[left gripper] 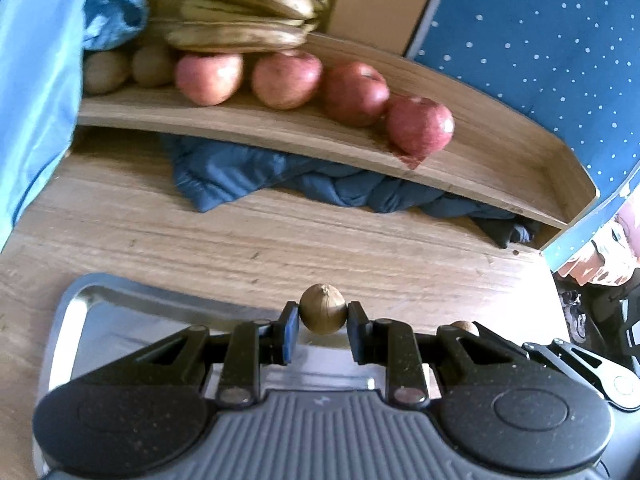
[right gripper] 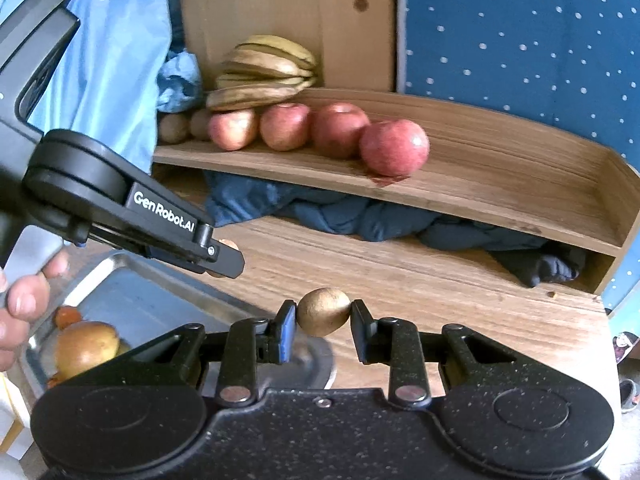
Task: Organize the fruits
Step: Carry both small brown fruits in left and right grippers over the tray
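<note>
Left wrist view: a small brown round fruit [left gripper: 322,309] sits clamped between the 2 fingers [left gripper: 289,332] of the left gripper [left gripper: 322,320], held above the far edge of a metal tray [left gripper: 76,316] on the wooden table [left gripper: 200,232]. A second small brown fruit [left gripper: 464,327] peeks out just behind the gripper's right arm.

Right wrist view: the right gripper [right gripper: 323,322] grips a small golden-brown oval fruit [right gripper: 323,316] the same way, its fingers [right gripper: 285,334] pressed on both sides, above the table [right gripper: 420,280] just past the tray's corner [right gripper: 320,356]. In the tray lie a yellow-red fruit [right gripper: 86,346] and a small orange one [right gripper: 66,316]. The left gripper [right gripper: 224,258] reaches in from the left, with a hand [right gripper: 24,300] on its handle.

Beyond, a raised wooden shelf [left gripper: 280,132] carries 4 red apples [left gripper: 420,128] in a row, 2 kiwis [left gripper: 106,72] at the left end, and a bunch of browned bananas [left gripper: 248,8] resting on top. Dark blue fabric [left gripper: 248,176] is bunched under the shelf. A blue dotted surface [left gripper: 540,40] stands to the right.
</note>
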`<state>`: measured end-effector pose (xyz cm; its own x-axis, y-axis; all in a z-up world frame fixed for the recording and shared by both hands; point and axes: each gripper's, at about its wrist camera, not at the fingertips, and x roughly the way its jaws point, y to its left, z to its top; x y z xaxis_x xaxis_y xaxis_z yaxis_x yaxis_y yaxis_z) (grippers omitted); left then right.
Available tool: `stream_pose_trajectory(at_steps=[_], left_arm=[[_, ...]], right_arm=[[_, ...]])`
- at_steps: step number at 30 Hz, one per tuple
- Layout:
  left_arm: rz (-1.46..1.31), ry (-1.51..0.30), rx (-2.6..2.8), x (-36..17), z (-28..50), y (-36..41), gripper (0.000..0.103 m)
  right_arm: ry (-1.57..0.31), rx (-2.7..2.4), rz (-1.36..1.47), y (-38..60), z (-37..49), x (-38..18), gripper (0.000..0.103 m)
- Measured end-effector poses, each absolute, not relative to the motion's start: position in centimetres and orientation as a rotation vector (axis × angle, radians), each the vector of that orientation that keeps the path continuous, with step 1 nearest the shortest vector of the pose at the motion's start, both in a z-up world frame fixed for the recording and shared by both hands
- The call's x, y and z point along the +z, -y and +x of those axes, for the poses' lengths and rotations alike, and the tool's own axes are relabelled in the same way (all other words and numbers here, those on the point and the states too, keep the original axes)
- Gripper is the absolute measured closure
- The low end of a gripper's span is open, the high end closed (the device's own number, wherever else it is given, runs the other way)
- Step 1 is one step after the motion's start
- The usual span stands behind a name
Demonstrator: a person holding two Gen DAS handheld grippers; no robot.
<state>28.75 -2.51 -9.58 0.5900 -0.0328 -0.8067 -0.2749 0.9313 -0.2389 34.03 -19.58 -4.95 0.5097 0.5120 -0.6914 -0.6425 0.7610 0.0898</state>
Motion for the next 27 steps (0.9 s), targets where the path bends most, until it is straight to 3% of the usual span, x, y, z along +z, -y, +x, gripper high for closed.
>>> stream_pose_trajectory(at_steps=[27], left_arm=[[-0.348,-1.01,0.168,-10.8,23.9,-1.1,0.075]], right_arm=[[-0.829,0.743,-0.184,16.6,28.0,-6.2,0.072]])
